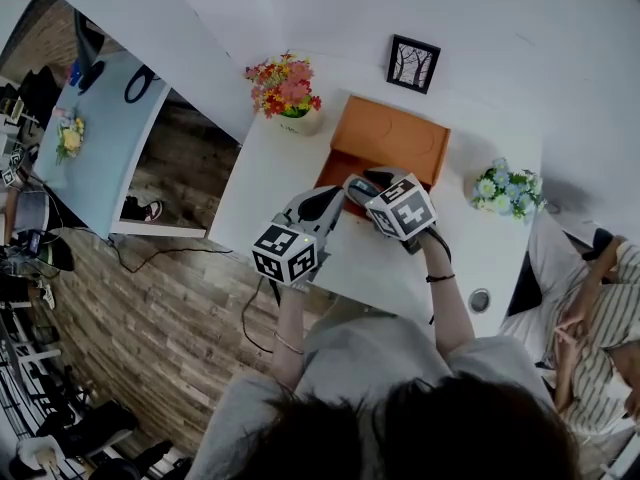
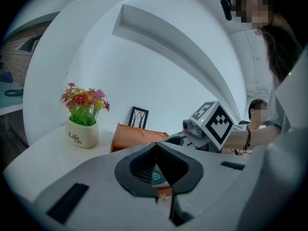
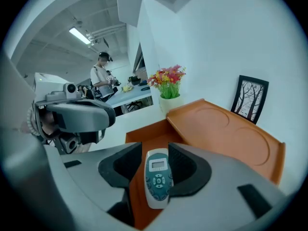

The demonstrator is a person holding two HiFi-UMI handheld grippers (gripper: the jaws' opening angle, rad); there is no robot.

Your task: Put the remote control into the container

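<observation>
On the counter [image 1: 258, 168] we find the container [image 1: 390, 133] in the middle, a flower pot [image 1: 292, 116] left of it, a picture frame [image 1: 413, 63] behind it, a bouquet [image 1: 508, 190] to its right; the remote control [image 3: 158, 177] hangs above it between the right gripper's [image 3: 155, 149] fingers [image 3: 185, 168].

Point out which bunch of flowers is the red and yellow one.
The bunch in the white pot, left of the orange container; the other bunch, right of it, is pale blue and white.
</observation>
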